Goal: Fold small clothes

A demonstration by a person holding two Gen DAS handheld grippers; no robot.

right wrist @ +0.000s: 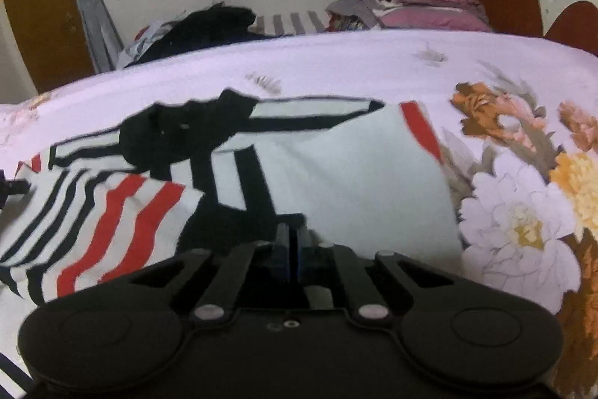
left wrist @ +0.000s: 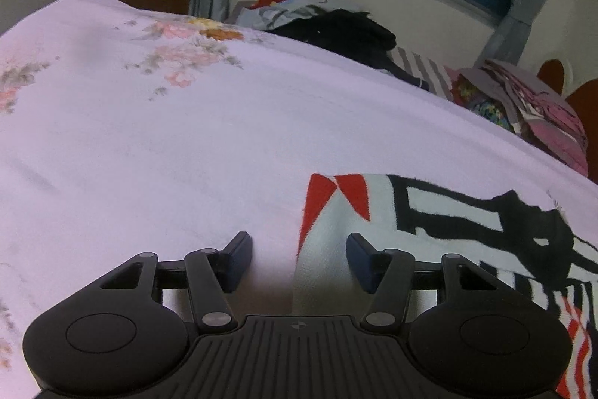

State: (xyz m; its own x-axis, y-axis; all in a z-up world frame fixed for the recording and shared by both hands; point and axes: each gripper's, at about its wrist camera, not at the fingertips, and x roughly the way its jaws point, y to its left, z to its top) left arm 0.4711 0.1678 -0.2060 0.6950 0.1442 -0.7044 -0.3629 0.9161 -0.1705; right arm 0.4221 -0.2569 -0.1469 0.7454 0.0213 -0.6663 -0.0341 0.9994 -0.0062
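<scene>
Jaws of the left gripper (left wrist: 299, 258) stand wide and empty, low over the floral bedsheet (left wrist: 149, 156), straddling the near left edge of the striped garment (left wrist: 429, 212), which lies spread to their right. No grasp is made here; judged step: lining up on that edge.

Right wrist view: jaws of the right gripper (right wrist: 293, 249) are pressed together on a near fold of the striped garment (right wrist: 355, 174), the cloth lying mid-bed, partly rumpled. Next move likely calls for the left closing on its edge, then both carrying the fold across. No brand, label or legible writing found.
</scene>
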